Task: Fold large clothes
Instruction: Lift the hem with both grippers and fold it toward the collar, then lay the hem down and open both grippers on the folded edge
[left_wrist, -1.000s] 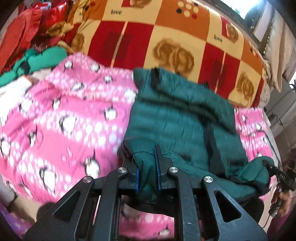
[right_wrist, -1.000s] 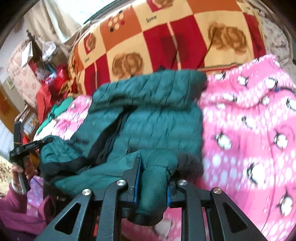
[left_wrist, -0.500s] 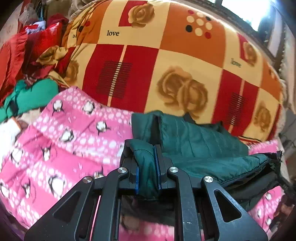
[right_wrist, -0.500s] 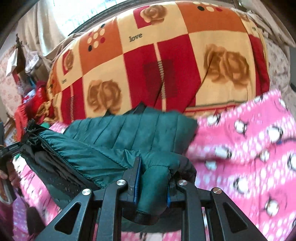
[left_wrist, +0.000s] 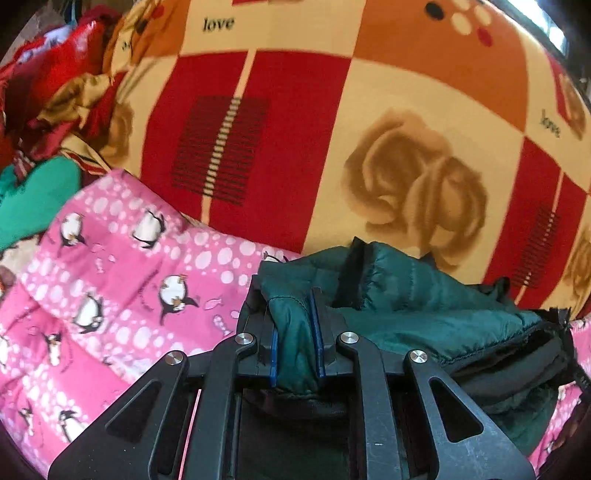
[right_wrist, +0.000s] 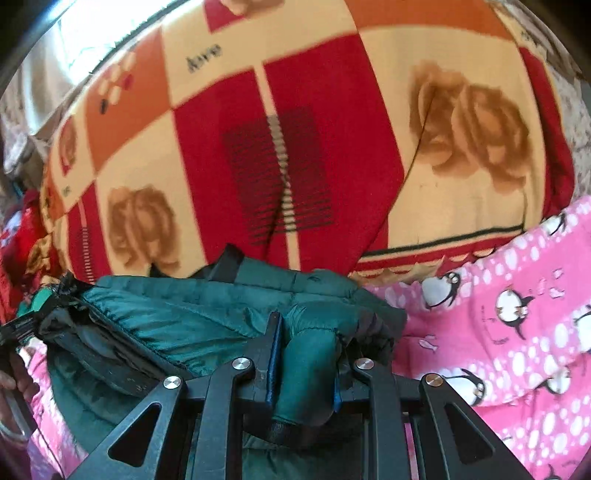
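A dark green quilted jacket (left_wrist: 424, 295) lies doubled over on a pink penguin blanket (left_wrist: 110, 295), its near half lifted onto its far half. My left gripper (left_wrist: 293, 332) is shut on a bunched fold of the jacket's left near edge. My right gripper (right_wrist: 306, 354) is shut on a fold of the jacket (right_wrist: 184, 306) at its right near edge. The black lining shows along the folded edge in both views. The other gripper and hand show at the left edge of the right wrist view (right_wrist: 14, 332).
A big red, orange and cream checked blanket with roses (left_wrist: 332, 129) rises just behind the jacket. Red and green clothes (left_wrist: 37, 147) are piled at the far left. The pink blanket (right_wrist: 517, 332) stretches to the right of the jacket.
Both grippers have carried the jacket's near edge up and forward over its far half. The jacket went from lying spread out to doubled over, close to the checked blanket.
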